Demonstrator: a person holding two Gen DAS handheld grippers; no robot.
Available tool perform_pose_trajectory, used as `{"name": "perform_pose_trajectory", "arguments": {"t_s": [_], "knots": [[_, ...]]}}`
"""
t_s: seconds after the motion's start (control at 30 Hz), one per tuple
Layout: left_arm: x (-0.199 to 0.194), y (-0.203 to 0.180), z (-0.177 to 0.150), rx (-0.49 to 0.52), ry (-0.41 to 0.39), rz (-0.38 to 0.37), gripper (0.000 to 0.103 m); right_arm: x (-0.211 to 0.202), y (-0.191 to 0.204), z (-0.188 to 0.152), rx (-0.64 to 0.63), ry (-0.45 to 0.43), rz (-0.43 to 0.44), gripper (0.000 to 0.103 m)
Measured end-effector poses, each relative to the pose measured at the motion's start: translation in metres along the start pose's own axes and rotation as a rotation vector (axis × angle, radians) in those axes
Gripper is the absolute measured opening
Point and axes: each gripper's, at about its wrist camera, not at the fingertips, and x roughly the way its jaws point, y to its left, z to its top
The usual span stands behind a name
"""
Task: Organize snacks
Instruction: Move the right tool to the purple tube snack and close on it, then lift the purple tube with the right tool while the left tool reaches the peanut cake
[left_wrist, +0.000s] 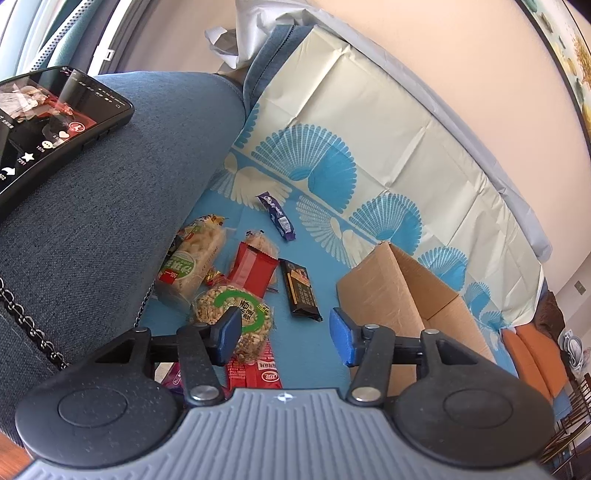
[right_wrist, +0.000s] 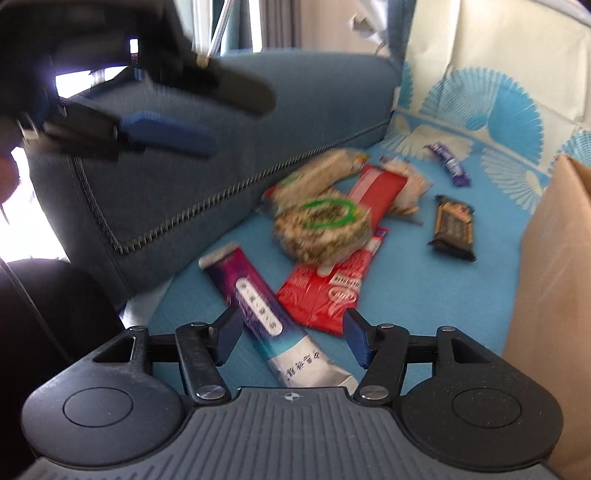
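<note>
Several snack packs lie on a blue patterned cloth (left_wrist: 317, 266): a round nut cake with a green ring (left_wrist: 232, 310) (right_wrist: 321, 229), a red packet (left_wrist: 253, 266) (right_wrist: 325, 295), a dark bar (left_wrist: 300, 291) (right_wrist: 453, 229), a small purple bar (left_wrist: 277, 214) (right_wrist: 447, 164) and a long purple-and-white pack (right_wrist: 269, 314). An open cardboard box (left_wrist: 399, 291) (right_wrist: 550, 295) stands to the right. My left gripper (left_wrist: 284, 332) is open and empty above the nut cake; it also shows blurred in the right wrist view (right_wrist: 166, 133). My right gripper (right_wrist: 291, 336) is open over the purple-and-white pack.
A blue sofa arm (left_wrist: 110, 206) (right_wrist: 221, 129) rises on the left with a phone (left_wrist: 48, 122) lying on it. A rice-cracker pack (left_wrist: 192, 254) lies against the sofa arm. A wall (left_wrist: 461, 66) stands behind the cloth.
</note>
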Motion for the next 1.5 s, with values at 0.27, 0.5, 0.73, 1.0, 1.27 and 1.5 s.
{"name": "perform_pose_trajectory", "arguments": {"t_s": [0.27, 0.5, 0.73, 1.0, 1.27, 1.5], "knots": [[0.002, 0.001, 0.0, -0.002, 0.005, 0.01, 0.062, 0.016, 0.005, -0.005, -0.052, 0.041, 0.016, 0.058], [0.003, -0.001, -0.001, 0.004, 0.0, 0.019, 0.065, 0.008, 0.011, -0.009, -0.137, 0.018, 0.039, 0.026], [0.001, -0.001, -0.003, 0.009, -0.007, 0.019, 0.066, -0.015, 0.009, -0.004, -0.12, -0.037, -0.005, 0.025], [-0.005, -0.005, -0.004, 0.023, -0.021, 0.029, 0.066, -0.053, -0.009, 0.001, 0.083, -0.032, -0.112, 0.025], [0.017, -0.021, -0.007, 0.083, 0.06, 0.077, 0.066, -0.053, -0.008, -0.015, 0.119, -0.005, -0.183, 0.025], [0.056, -0.032, -0.01, 0.132, 0.171, 0.191, 0.085, -0.031, -0.024, -0.019, 0.227, 0.075, -0.189, 0.028]]}}
